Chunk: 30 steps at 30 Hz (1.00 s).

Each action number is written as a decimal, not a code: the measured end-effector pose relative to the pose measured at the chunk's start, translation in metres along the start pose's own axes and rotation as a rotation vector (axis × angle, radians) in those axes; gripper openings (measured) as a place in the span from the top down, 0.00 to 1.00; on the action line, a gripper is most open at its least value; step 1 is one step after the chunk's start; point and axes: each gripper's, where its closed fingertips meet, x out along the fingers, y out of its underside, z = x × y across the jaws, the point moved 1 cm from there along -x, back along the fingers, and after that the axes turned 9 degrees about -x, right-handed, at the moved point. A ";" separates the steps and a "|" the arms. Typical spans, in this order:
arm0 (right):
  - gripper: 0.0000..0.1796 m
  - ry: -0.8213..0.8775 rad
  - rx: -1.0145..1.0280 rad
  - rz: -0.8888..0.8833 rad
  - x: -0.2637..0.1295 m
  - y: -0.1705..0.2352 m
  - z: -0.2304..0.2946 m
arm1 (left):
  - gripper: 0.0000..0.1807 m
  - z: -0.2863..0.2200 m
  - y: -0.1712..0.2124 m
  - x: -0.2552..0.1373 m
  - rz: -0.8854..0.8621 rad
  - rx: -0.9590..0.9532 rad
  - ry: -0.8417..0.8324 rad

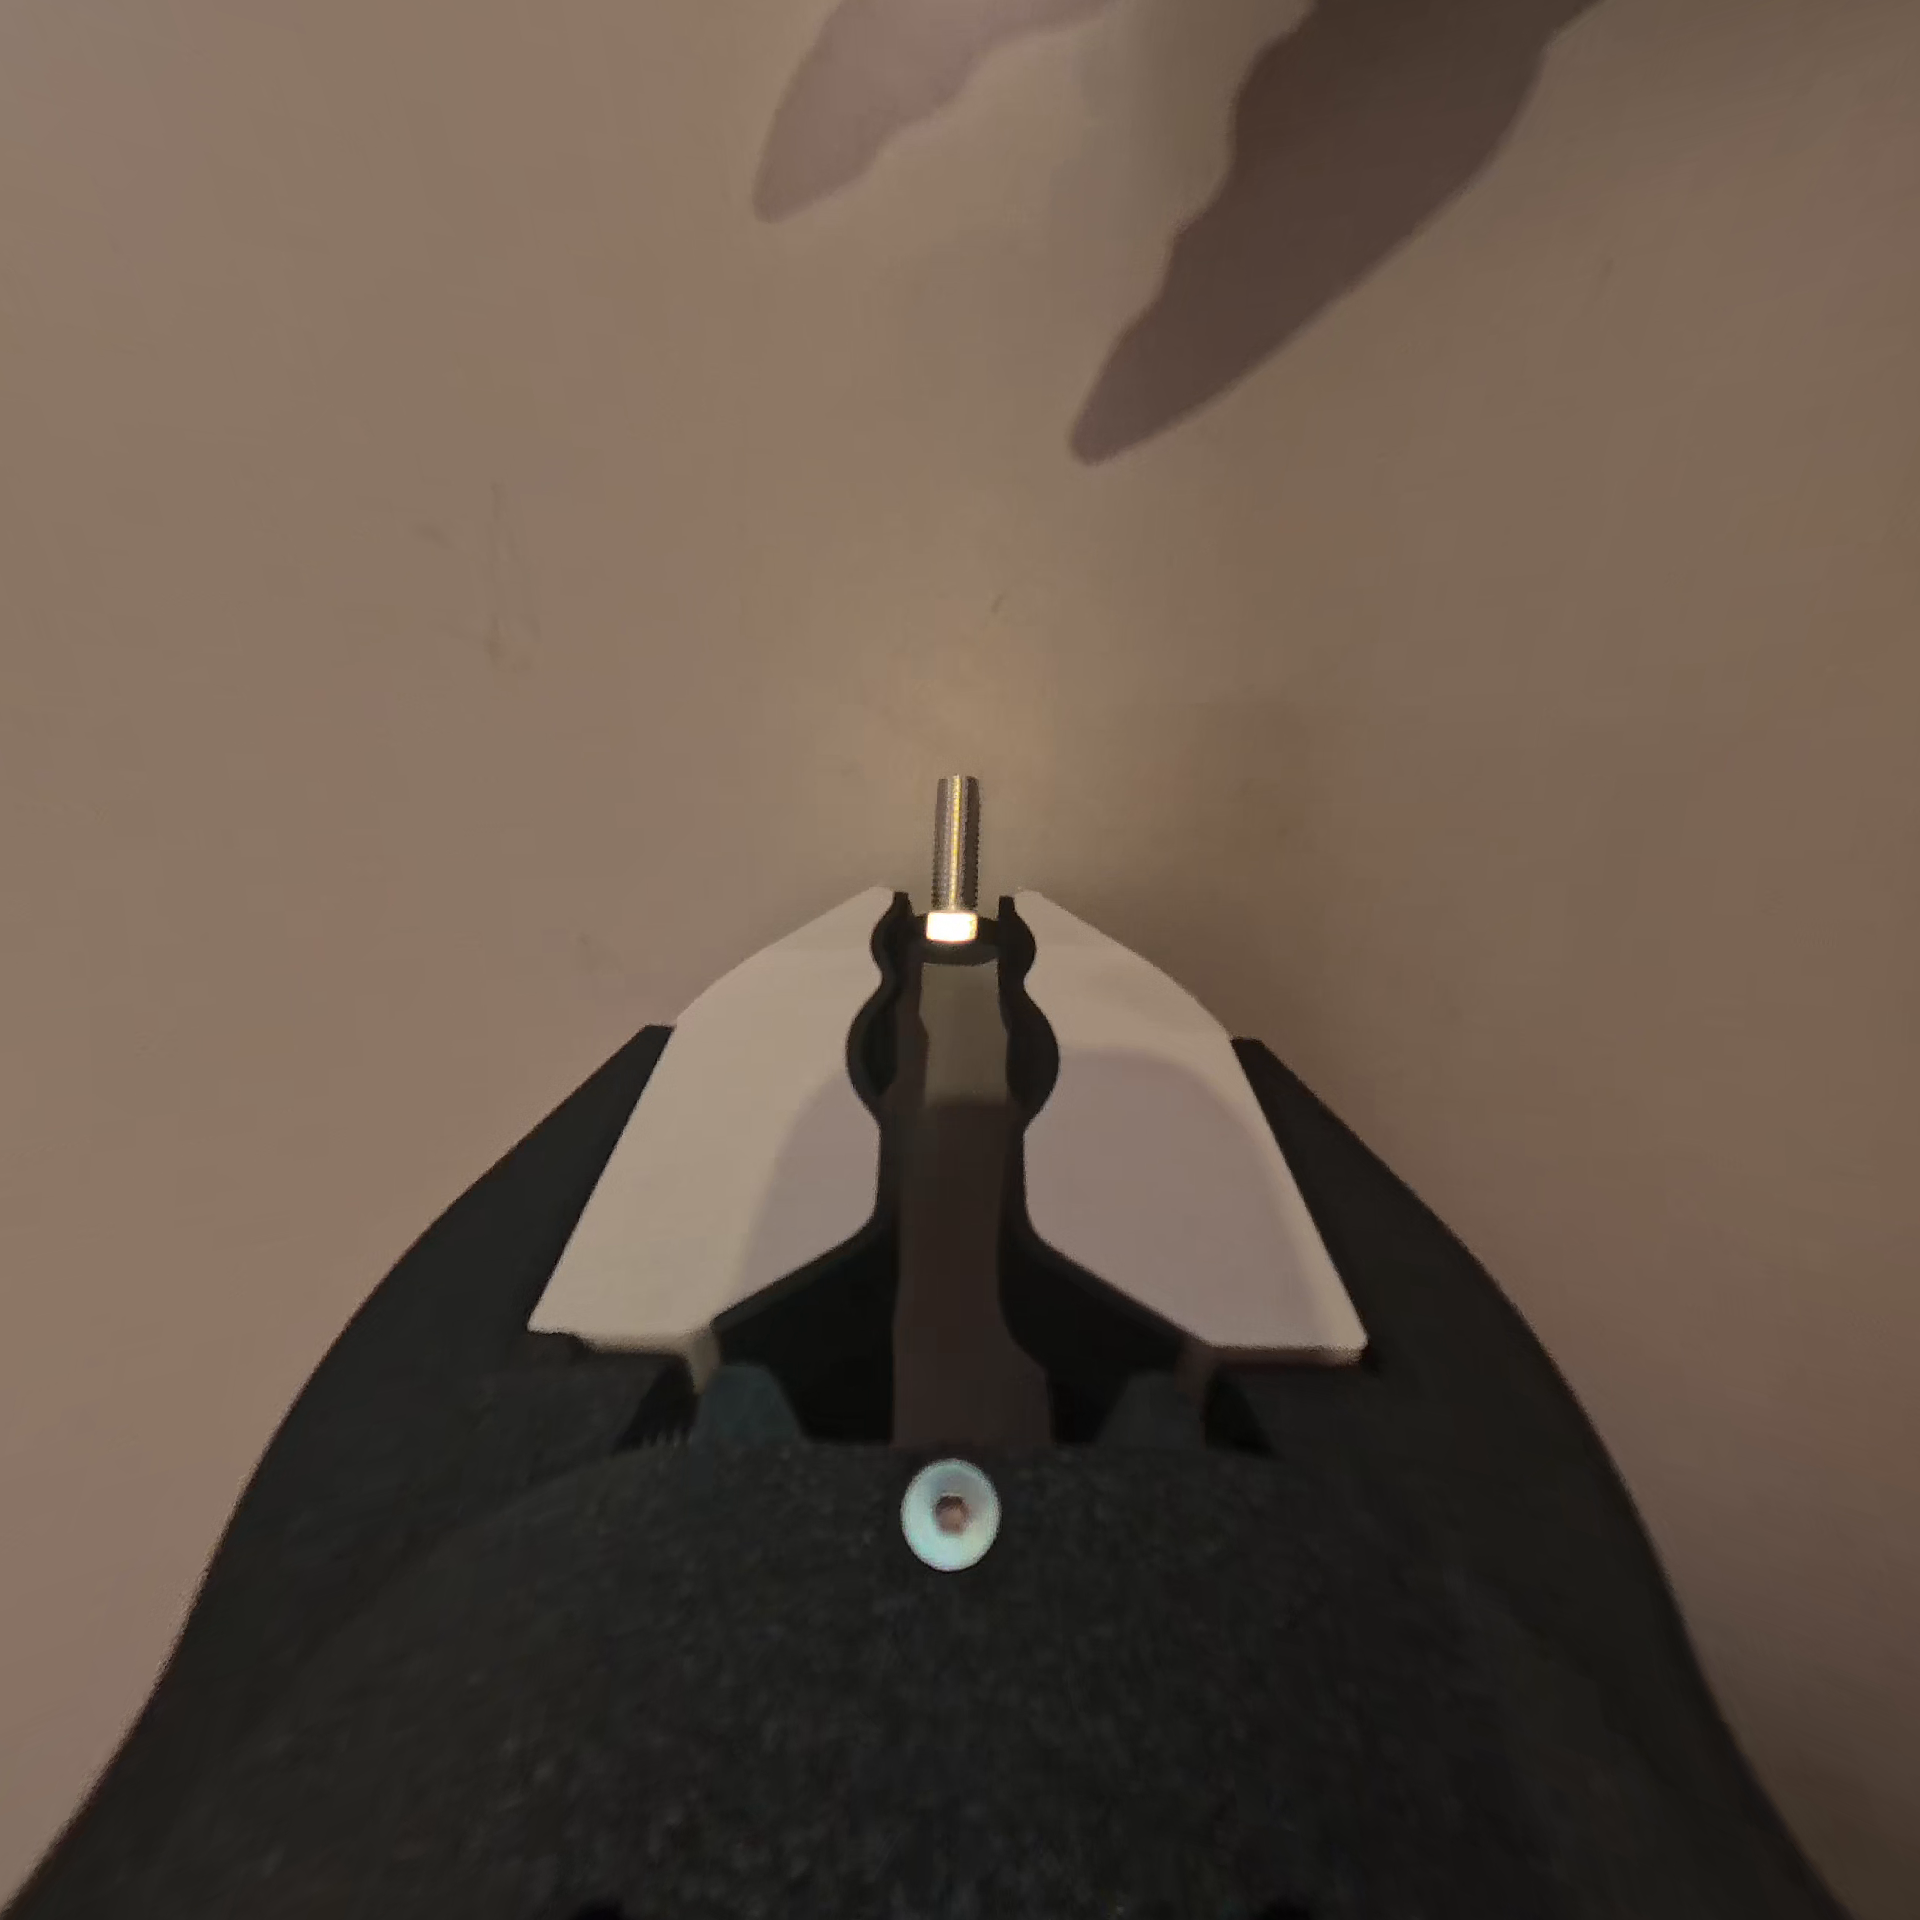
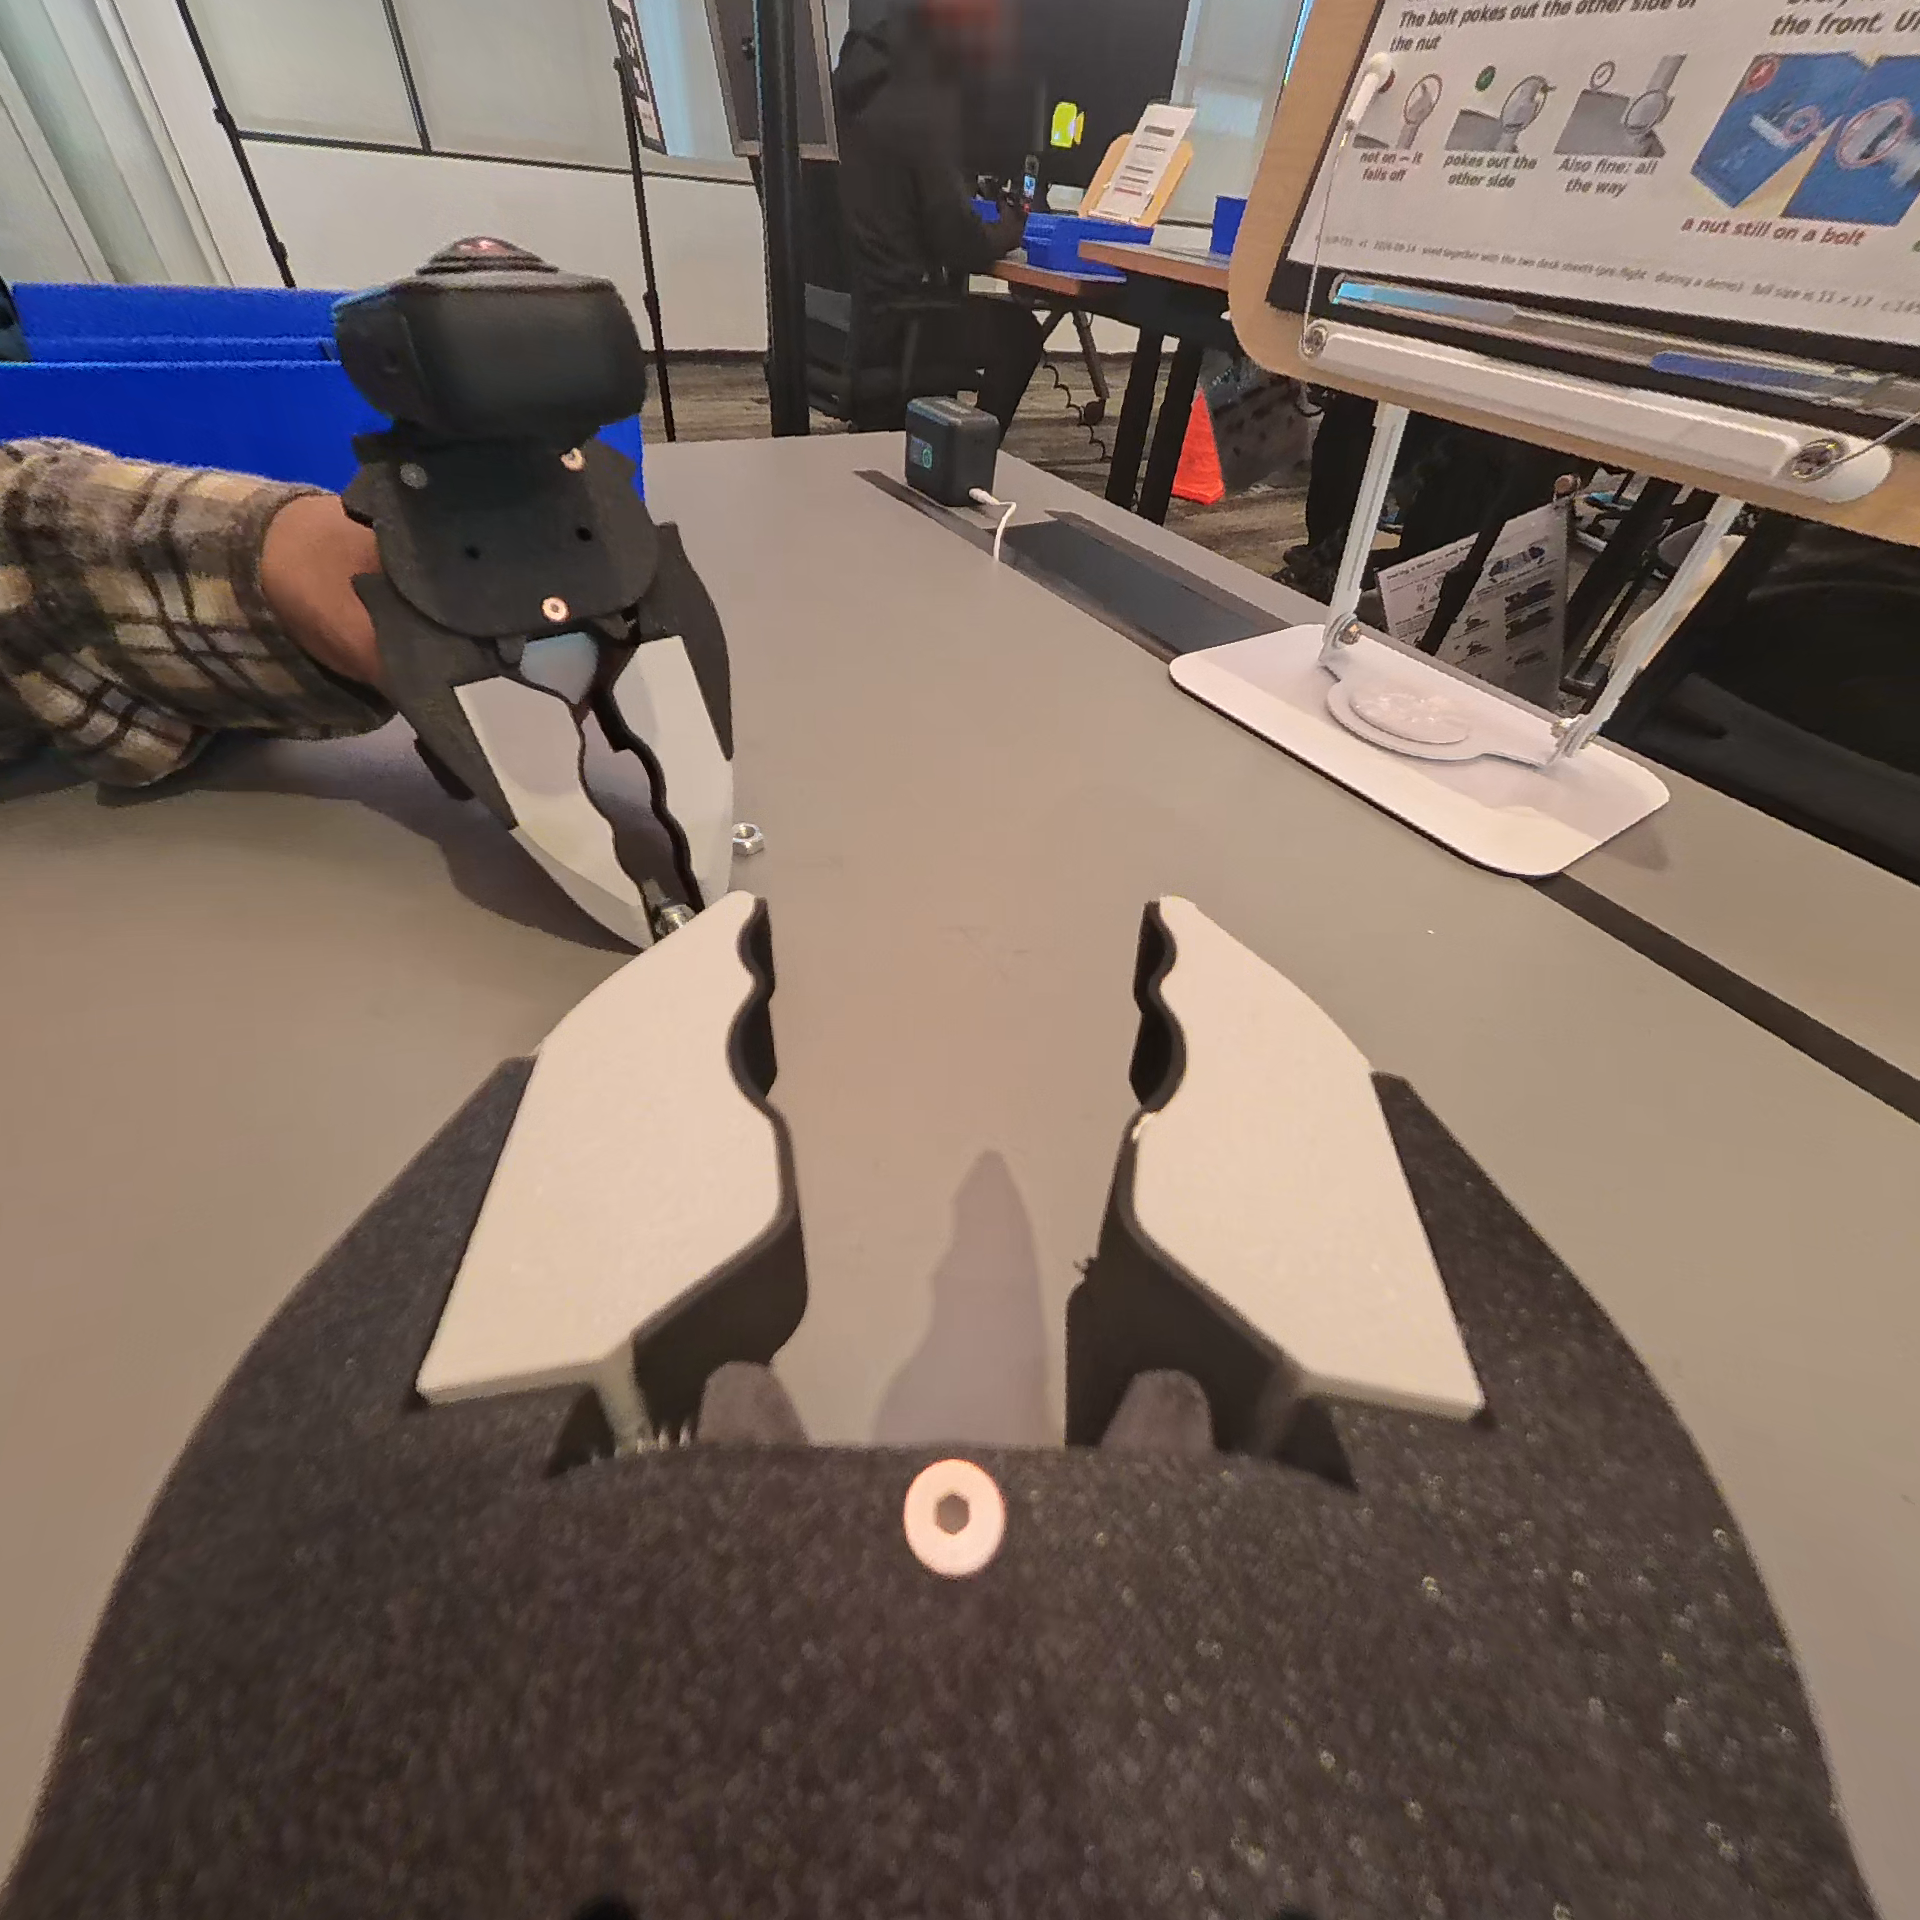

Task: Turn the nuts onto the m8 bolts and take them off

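My left gripper (image 1: 949, 906) is shut on the hex head of a silver M8 bolt (image 1: 951, 844), whose threaded shank sticks out past the fingertips over the table top. In the right wrist view the left gripper (image 2: 665, 914) points down at the grey table (image 2: 935, 675), with the bolt (image 2: 670, 916) at its tips. A loose silver nut (image 2: 747, 837) lies on the table just beside the left gripper's fingers. My right gripper (image 2: 951, 925) is open and empty, low over the table, its left fingertip close to the left gripper's tips.
A white stand (image 2: 1423, 748) holds an instruction board (image 2: 1621, 187) at the right. A blue bin (image 2: 156, 384) stands at the back left. A small dark device (image 2: 951, 447) with a white cable sits at the far edge. A person sits at another desk behind. Some 15 centimeters of space lies between my two pairs of fingers.
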 end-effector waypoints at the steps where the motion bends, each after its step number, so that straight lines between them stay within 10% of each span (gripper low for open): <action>1: 0.63 -0.001 0.001 0.000 0.000 0.000 0.000 | 0.91 0.001 -0.001 0.000 -0.001 0.000 -0.012; 5: 0.65 -0.019 0.045 -0.033 0.000 -0.002 0.001 | 0.92 0.009 -0.017 -0.012 -0.140 -0.057 -0.058; 14: 0.75 -0.265 0.260 -0.397 0.004 -0.069 0.024 | 0.92 -0.015 -0.107 -0.109 -1.040 -0.316 0.346; 30: 0.96 -0.457 0.117 -0.381 0.046 -0.103 0.062 | 0.92 -0.035 -0.105 -0.118 -1.086 -0.323 0.473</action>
